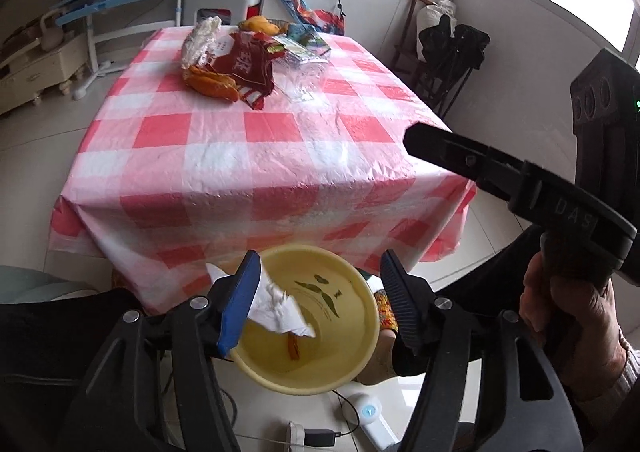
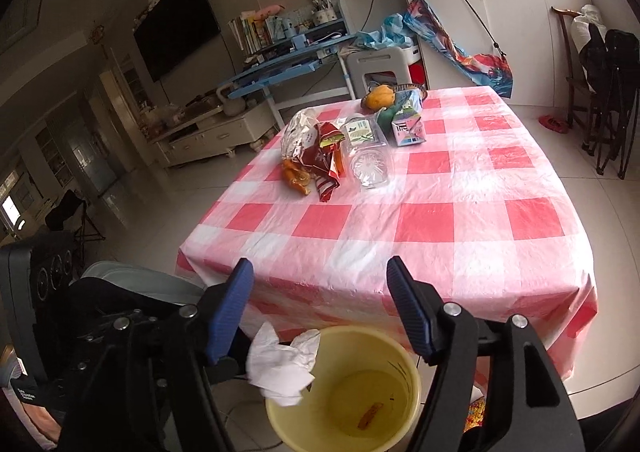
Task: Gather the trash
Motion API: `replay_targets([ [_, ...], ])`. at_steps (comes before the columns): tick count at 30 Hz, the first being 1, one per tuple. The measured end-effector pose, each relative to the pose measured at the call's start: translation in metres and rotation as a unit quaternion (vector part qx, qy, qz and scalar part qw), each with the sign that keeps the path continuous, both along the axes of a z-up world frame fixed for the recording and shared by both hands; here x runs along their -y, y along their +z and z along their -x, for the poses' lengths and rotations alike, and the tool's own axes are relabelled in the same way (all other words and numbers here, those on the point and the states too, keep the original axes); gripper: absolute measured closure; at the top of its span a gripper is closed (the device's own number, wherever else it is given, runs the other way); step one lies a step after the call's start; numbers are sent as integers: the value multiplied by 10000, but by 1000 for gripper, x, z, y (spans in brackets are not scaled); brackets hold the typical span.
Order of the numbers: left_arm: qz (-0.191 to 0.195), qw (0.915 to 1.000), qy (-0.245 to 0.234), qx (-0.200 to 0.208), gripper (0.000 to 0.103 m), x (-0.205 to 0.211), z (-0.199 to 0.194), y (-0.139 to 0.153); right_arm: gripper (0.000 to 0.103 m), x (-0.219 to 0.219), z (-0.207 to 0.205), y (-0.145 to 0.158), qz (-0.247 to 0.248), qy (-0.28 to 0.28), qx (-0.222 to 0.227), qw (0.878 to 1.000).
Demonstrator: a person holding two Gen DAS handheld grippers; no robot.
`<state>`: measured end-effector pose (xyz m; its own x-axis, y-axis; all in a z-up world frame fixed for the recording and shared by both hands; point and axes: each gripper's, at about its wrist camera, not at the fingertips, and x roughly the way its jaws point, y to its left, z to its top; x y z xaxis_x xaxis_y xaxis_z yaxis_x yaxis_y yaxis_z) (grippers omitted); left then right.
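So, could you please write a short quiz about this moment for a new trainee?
1. True or false: the yellow bin stands on the table.
2. What is the crumpled white tissue doing? A) lying on the tablecloth B) at the bin's opening, beside the left gripper C) clamped in the right gripper
3. Which clear item lies beside the red wrapper?

Key: 1 false, it stands on the floor. 2 B. 3 the crushed plastic bottle.
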<state>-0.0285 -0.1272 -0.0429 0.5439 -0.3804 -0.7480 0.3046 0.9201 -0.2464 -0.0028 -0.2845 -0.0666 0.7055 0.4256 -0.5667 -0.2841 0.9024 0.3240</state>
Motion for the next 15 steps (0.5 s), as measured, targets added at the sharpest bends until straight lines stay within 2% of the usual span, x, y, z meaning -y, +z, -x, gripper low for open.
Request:
replay_targets([
  [3, -138, 9973, 546, 473, 34, -15, 0, 12, 36, 2, -1, 0, 22, -46, 27, 10000],
  [7, -182, 9896, 1166, 820, 27, -34, -1, 22, 35, -1, 1, -1, 139, -17, 73, 9999],
  [15, -84, 9806, 1753, 874, 25, -57, -8, 26, 33, -10, 3, -2, 363, 44, 178, 9992],
])
